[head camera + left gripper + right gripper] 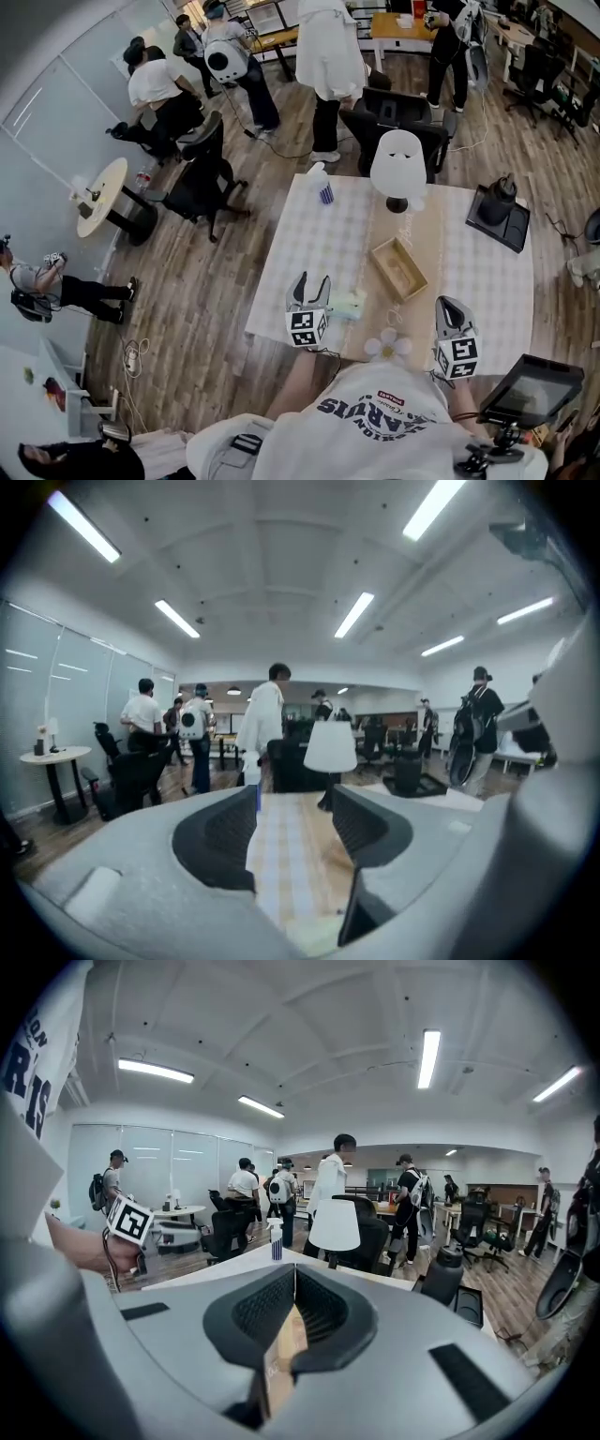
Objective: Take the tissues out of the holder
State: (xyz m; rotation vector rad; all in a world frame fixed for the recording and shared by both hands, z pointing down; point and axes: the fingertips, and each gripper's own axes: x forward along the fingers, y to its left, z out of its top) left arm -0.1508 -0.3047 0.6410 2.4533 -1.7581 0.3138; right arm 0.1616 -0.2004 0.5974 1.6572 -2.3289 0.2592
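The wooden holder (398, 269) is an open oblong box on the table's light runner, and its inside looks bare. A pale green tissue pack (352, 303) lies on the table in front of the holder and to its left. My left gripper (311, 282) hovers just left of the pack. In the left gripper view this gripper (292, 803) is open, with only the table runner showing between its jaws. My right gripper (449, 307) hangs near the table's front right, apart from the holder. In the right gripper view this gripper (293, 1275) has its tips meeting.
A white lamp (397, 165) stands at the back of the table (281, 281), with a spray bottle (322, 184) to its left. A black tray with a kettle (498, 212) sits at the right. A white flower-shaped piece (387, 346) lies at the front edge. Several people and office chairs fill the floor behind.
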